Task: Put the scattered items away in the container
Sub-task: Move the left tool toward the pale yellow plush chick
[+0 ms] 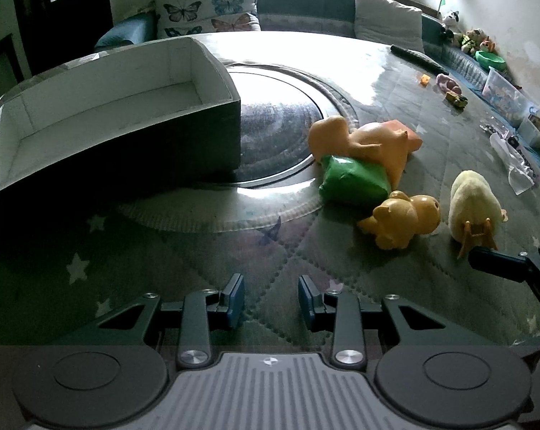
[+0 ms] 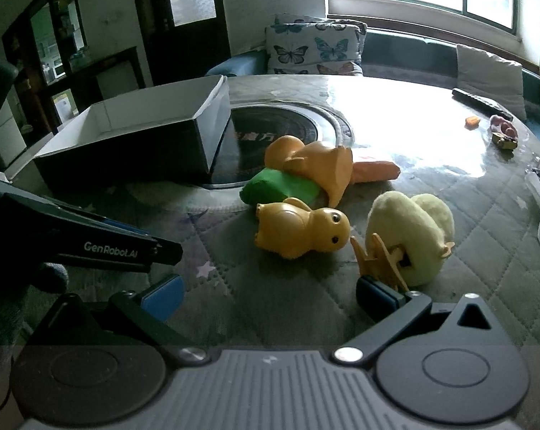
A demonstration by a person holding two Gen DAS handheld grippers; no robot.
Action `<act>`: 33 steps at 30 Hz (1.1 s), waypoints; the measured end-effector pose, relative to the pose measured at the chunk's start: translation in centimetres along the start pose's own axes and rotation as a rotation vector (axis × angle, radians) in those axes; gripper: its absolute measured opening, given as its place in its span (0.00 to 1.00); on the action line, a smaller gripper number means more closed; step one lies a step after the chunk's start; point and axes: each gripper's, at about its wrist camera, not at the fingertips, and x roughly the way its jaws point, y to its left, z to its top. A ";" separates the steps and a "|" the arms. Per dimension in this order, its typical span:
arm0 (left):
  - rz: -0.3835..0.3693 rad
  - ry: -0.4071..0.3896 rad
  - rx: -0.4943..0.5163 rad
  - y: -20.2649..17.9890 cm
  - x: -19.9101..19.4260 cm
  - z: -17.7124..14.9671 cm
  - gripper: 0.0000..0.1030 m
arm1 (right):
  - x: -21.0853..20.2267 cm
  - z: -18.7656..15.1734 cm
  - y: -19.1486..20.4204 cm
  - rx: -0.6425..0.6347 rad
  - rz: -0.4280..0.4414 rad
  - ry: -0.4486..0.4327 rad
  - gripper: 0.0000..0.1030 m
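A dark box [image 1: 126,107] with a white, empty inside stands at the left on the quilted table. Right of it, a large orange rubber duck [image 1: 363,139] leans on a green packet [image 1: 356,179], with an orange block [image 2: 375,171] behind them. Nearer lie a small orange duck [image 1: 402,220] and a pale yellow plush chick [image 1: 474,208]. My left gripper [image 1: 271,301] is open over bare cloth in front of the box, with nothing between its fingers. My right gripper [image 2: 270,295] is open wide in front of the small duck [image 2: 302,229]. Its right fingertip [image 2: 377,294] sits at the plush chick's [image 2: 409,236] orange feet.
A round glass disc [image 1: 280,125] lies mid-table, partly under the box. At the far right are a black remote [image 1: 418,58], small toys [image 1: 449,86], a clear tub [image 1: 502,93] and a plastic bag [image 1: 517,165]. A bench with butterfly cushions [image 1: 205,7] lines the far edge.
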 end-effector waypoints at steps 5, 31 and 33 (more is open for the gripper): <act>-0.004 0.003 -0.004 0.1 0.2 0.4 0.34 | 0.0 0.3 -0.3 0.001 0.004 -0.006 1.00; -0.171 -0.038 0.095 -3.6 -1.2 2.3 0.34 | -3.3 -0.5 -4.3 0.017 -0.051 -0.027 0.94; -0.184 -0.046 0.115 -4.4 -1.4 2.6 0.34 | -3.2 -0.3 -5.1 0.034 -0.068 -0.033 0.92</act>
